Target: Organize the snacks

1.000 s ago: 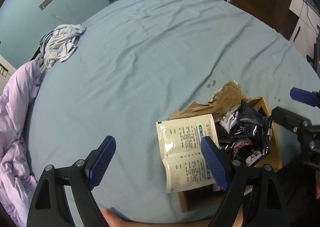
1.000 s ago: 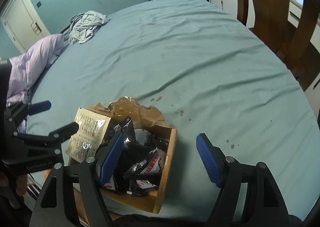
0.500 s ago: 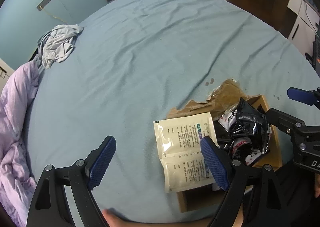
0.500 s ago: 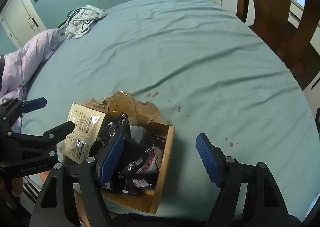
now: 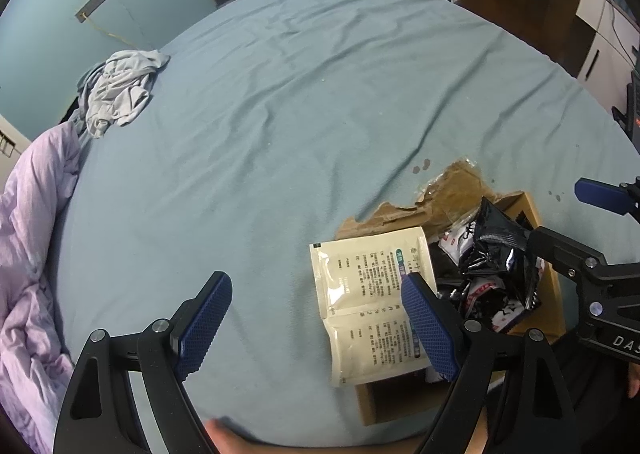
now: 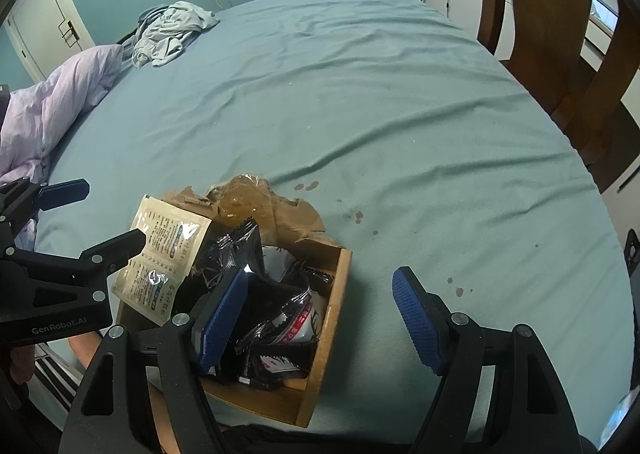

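Note:
A cardboard box (image 6: 280,402) sits on the bed near its front edge, holding several black snack packets (image 6: 280,310). A cream double sachet (image 5: 372,302) with printed text lies half on the sheet and half over the box's left side (image 5: 548,294). My left gripper (image 5: 316,318) hovers open above the sheet, its right finger over the sachet, nothing between the fingers. My right gripper (image 6: 320,318) hangs open over the box's right wall, its left finger above the packets. Each view also shows the other gripper: the right gripper (image 5: 576,218) and the left gripper (image 6: 92,218).
A torn brown flap (image 6: 256,202) sticks up behind the box. The blue-green sheet (image 6: 360,94) stretches far back. Grey clothes (image 6: 172,30) and a lilac duvet (image 6: 52,110) lie at the far left. A wooden chair (image 6: 552,26) stands beyond the right edge.
The right gripper has rolled slightly, so its view tilts a little. Both grippers stay open and the box, sachet and packets have not moved.

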A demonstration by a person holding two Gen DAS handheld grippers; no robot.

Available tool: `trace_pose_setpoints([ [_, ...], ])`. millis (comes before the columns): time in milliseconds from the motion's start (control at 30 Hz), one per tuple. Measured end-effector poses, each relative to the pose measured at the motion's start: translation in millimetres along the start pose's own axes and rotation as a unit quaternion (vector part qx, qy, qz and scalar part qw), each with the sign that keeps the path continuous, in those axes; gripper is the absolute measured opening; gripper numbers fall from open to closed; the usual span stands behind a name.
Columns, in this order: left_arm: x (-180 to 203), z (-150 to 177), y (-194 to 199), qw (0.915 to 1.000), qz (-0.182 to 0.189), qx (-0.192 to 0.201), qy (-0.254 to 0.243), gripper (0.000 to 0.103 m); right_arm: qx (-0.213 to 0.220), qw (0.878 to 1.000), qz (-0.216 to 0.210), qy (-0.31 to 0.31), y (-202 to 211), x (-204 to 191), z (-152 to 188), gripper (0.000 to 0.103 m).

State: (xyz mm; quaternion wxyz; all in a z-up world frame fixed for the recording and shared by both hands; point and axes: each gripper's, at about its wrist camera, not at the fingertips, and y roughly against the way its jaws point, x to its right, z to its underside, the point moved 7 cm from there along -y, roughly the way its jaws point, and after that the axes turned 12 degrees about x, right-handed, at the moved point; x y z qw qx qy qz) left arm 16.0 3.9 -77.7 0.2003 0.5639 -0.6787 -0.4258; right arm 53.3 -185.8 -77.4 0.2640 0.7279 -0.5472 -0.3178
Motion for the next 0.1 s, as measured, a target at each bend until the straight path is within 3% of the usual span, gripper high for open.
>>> trace_pose_setpoints([
  [100, -0.1, 0.1, 0.3, 1.0, -0.002, 0.0, 0.001, 0.088, -0.001, 1.0, -0.001, 0.001, -0.4, 1.0, -0.5, 0.074],
])
